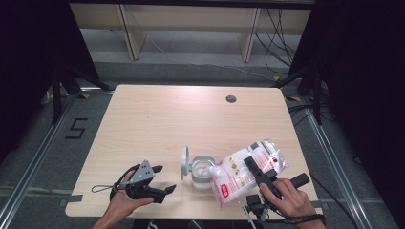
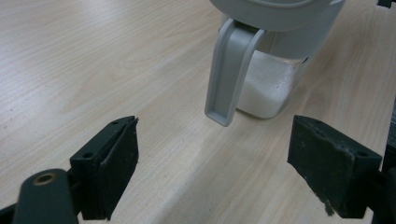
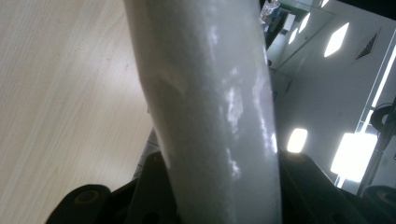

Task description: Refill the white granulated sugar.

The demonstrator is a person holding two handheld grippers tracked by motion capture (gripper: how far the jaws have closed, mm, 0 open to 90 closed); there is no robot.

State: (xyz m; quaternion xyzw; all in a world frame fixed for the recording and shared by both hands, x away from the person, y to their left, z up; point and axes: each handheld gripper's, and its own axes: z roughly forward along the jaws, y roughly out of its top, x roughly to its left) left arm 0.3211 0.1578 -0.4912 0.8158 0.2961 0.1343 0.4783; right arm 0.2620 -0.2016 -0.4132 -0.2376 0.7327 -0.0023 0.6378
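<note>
A clear container point(image 1: 203, 172) holding white granules stands near the table's front edge, its grey flip lid point(image 1: 185, 162) swung open to the left. In the left gripper view the container point(image 2: 275, 88) and its hanging lid point(image 2: 231, 70) are just ahead of the jaws. My left gripper point(image 1: 165, 179) point(image 2: 212, 168) lies to the container's left, open, with nothing between its fingers. My right gripper point(image 1: 253, 167) point(image 3: 219, 186) is shut on a plastic bag of white granules point(image 1: 239, 179) point(image 3: 210, 93). The bag is tilted, its lower left end beside the container's mouth.
The wooden table point(image 1: 167, 119) has a round cable hole point(image 1: 231, 98) at the back right. Metal rails and a taped "5" point(image 1: 76, 128) mark the floor to the left. Cables point(image 1: 282, 43) and wooden furniture legs point(image 1: 248, 40) stand beyond the table's far edge.
</note>
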